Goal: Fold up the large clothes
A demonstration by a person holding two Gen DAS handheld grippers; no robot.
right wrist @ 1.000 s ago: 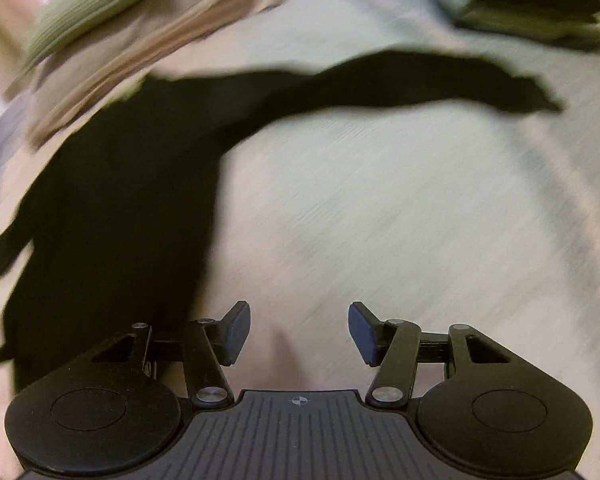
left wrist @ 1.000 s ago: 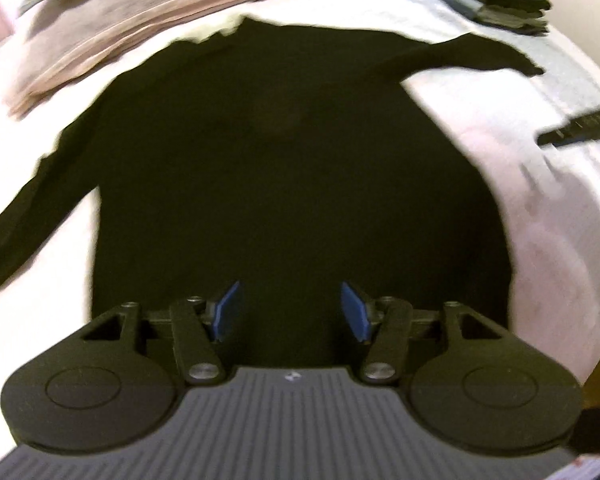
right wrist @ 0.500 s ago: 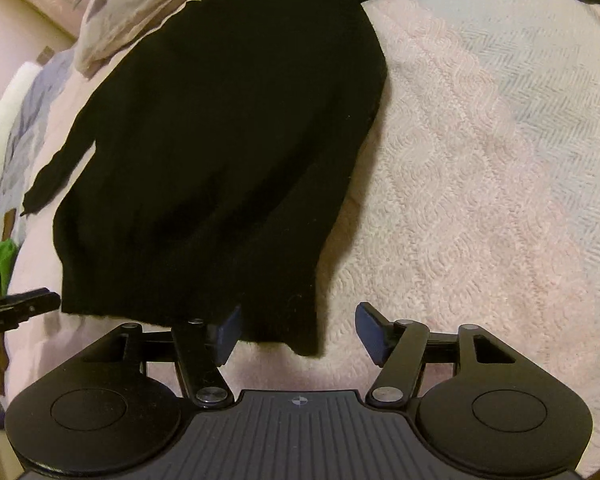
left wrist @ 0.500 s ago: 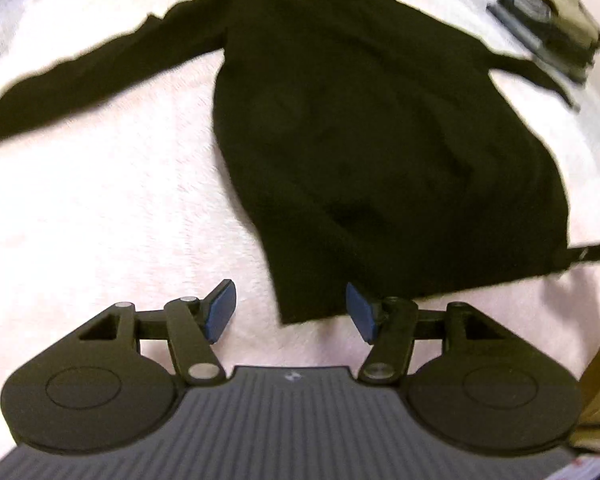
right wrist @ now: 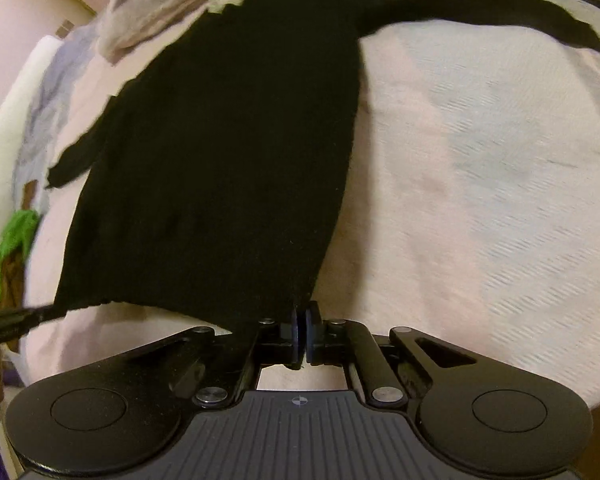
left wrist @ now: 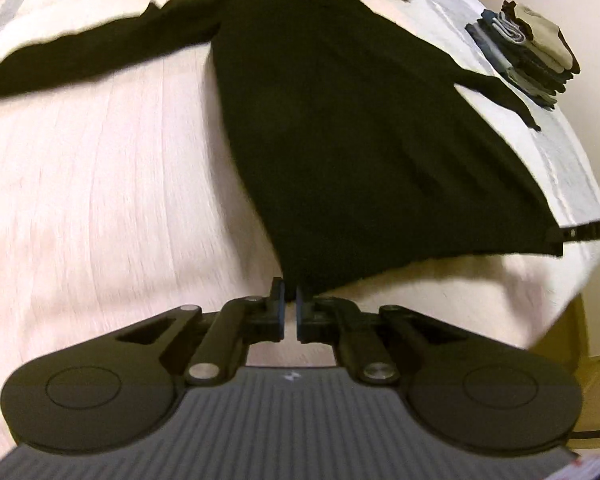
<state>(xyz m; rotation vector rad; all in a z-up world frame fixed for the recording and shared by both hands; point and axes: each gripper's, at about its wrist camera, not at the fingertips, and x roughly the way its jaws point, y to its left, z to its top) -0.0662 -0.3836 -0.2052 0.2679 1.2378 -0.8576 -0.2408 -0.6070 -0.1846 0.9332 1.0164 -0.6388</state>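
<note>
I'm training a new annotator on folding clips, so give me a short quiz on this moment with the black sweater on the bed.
1. True or false: the left gripper is shut on a hem corner of the black sweater.
2. Where does the stack of folded clothes sit in the left wrist view? A) upper right, near the bed's far edge B) on the sweater C) beside the left sleeve
3. Fill in: the right gripper is shut on the sweater's other ____ corner.

Key: 1 true; 2 A; 3 hem
</note>
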